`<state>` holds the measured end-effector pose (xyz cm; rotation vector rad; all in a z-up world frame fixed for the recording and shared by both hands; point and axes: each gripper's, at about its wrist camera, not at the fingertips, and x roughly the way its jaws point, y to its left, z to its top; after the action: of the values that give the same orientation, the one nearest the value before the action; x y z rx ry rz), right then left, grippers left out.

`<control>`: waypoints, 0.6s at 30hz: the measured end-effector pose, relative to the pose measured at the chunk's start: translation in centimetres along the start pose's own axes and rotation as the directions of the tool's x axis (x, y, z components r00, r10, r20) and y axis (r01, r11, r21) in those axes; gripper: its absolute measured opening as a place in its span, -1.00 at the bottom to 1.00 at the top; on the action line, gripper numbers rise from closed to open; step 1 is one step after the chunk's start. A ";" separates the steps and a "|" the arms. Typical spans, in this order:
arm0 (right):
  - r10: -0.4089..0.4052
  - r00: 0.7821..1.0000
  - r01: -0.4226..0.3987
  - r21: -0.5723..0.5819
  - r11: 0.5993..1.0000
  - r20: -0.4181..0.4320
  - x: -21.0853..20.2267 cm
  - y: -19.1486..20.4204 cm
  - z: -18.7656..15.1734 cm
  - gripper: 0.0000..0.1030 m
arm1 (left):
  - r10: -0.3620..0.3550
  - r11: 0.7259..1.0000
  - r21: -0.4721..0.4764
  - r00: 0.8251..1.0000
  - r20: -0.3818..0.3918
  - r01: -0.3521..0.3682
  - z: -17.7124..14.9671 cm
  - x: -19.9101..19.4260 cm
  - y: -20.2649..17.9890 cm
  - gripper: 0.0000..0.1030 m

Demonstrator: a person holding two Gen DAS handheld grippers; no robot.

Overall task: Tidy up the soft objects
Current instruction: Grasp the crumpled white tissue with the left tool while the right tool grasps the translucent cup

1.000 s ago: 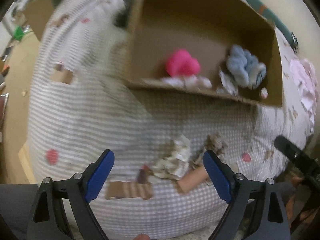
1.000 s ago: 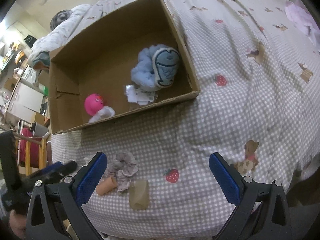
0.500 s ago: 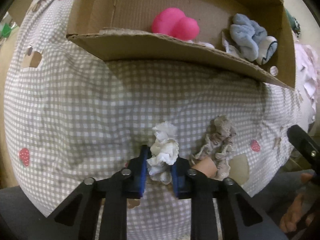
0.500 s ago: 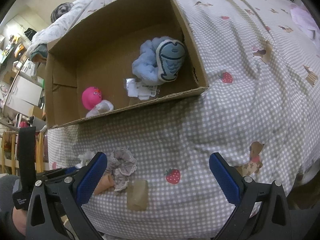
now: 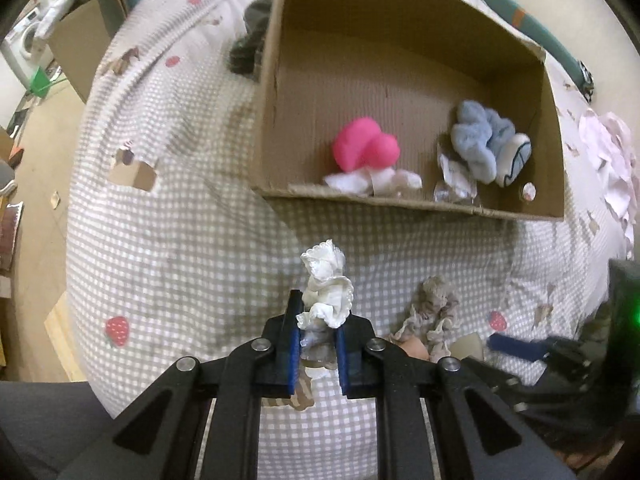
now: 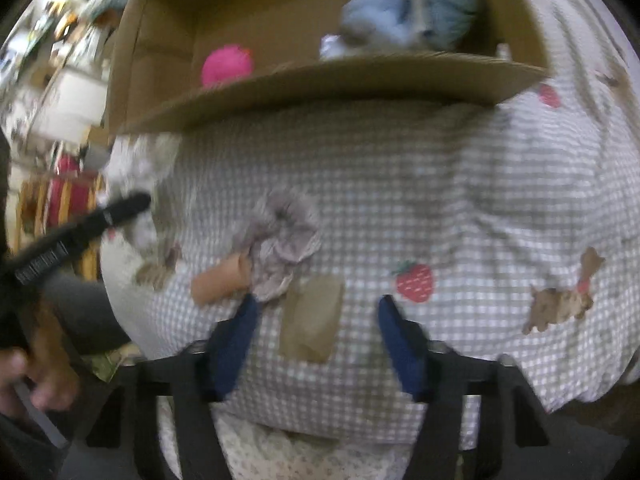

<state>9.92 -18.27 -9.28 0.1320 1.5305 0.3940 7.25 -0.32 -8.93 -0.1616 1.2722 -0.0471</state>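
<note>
My left gripper (image 5: 318, 344) is shut on a white frilly scrunchie (image 5: 326, 296), held just above the checked bedspread (image 5: 180, 240). A grey scrunchie (image 5: 430, 312) lies on the bed to its right. In the right wrist view the grey scrunchie (image 6: 282, 240) sits just beyond the left fingertip of my right gripper (image 6: 316, 320). Its jaws are closing, with only a tan print on the cover between them. Behind stands an open cardboard box (image 5: 360, 200) holding a pink plush (image 5: 366, 148) and a blue plush (image 5: 486, 148).
The box's near wall (image 6: 320, 80) rises close behind the grey scrunchie. A peach-coloured shape (image 6: 220, 280) lies beside the scrunchie. The bed's edge drops away on the left and in front. The left gripper's dark arm (image 6: 80, 228) and a hand (image 6: 40, 380) fill the right view's left side.
My left gripper shut on the white scrunchie and raised it off the bed. My right gripper came down and left toward the grey scrunchie, and its jaws narrowed.
</note>
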 end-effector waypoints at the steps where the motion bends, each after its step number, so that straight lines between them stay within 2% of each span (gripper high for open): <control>1: -0.010 1.000 0.010 -0.020 1.000 -0.010 0.3 0.6 -0.1 -0.02 | 0.003 1.000 -0.003 1.000 0.006 -0.003 0.1 -0.2 0.1 -0.74; 3: -0.035 0.999 0.033 -0.053 0.998 -0.027 1.0 1.2 -0.4 -0.03 | 0.003 1.000 -0.008 1.000 0.006 -0.003 -0.4 -0.5 0.6 -0.74; 4: -0.044 0.999 0.042 -0.061 0.997 -0.032 1.3 1.4 -0.4 -0.15 | 0.006 1.000 -0.010 1.000 0.007 -0.006 -0.6 -0.8 0.6 -0.74; 5: -0.053 0.998 0.051 -0.064 0.997 -0.034 1.4 1.4 -0.4 -0.41 | 0.007 1.000 -0.012 1.000 0.006 -0.007 -0.5 -0.9 0.8 -0.74; 7: -0.044 0.998 0.042 -0.051 0.998 -0.035 1.6 1.1 -0.4 -0.54 | 0.007 1.000 -0.015 1.000 0.003 -0.007 0.4 -0.2 1.0 -0.74; 8: -0.033 0.999 0.031 -0.040 0.999 -0.030 1.5 0.9 -0.4 -0.68 | 0.007 1.000 -0.016 1.000 0.003 -0.007 0.4 -0.1 1.0 -0.74; 10: -0.017 1.000 0.017 -0.025 1.000 -0.014 1.0 0.5 -0.3 -0.69 | 0.007 1.000 -0.017 1.000 0.004 -0.007 0.6 0.0 0.9 -0.74; 11: -0.020 1.000 0.020 -0.018 1.000 0.002 0.7 0.4 -0.3 -0.83 | 0.006 1.000 -0.019 1.000 0.005 -0.006 0.6 0.0 1.0 -0.74; 15: -0.037 0.995 0.031 0.055 0.998 0.098 -1.8 -1.4 -0.4 -0.83 | -0.004 0.999 -0.032 1.000 0.013 0.005 0.6 -0.1 1.3 -0.74; 18: -0.012 0.988 -0.003 0.094 0.996 0.155 -3.2 -2.3 0.0 -0.83 | 0.005 1.000 -0.031 1.000 0.021 -0.005 0.5 -0.4 1.4 -0.74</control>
<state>10.28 -21.44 -6.97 0.2283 1.3951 0.3011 7.53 1.17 -8.63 -0.1850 1.2528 -0.0212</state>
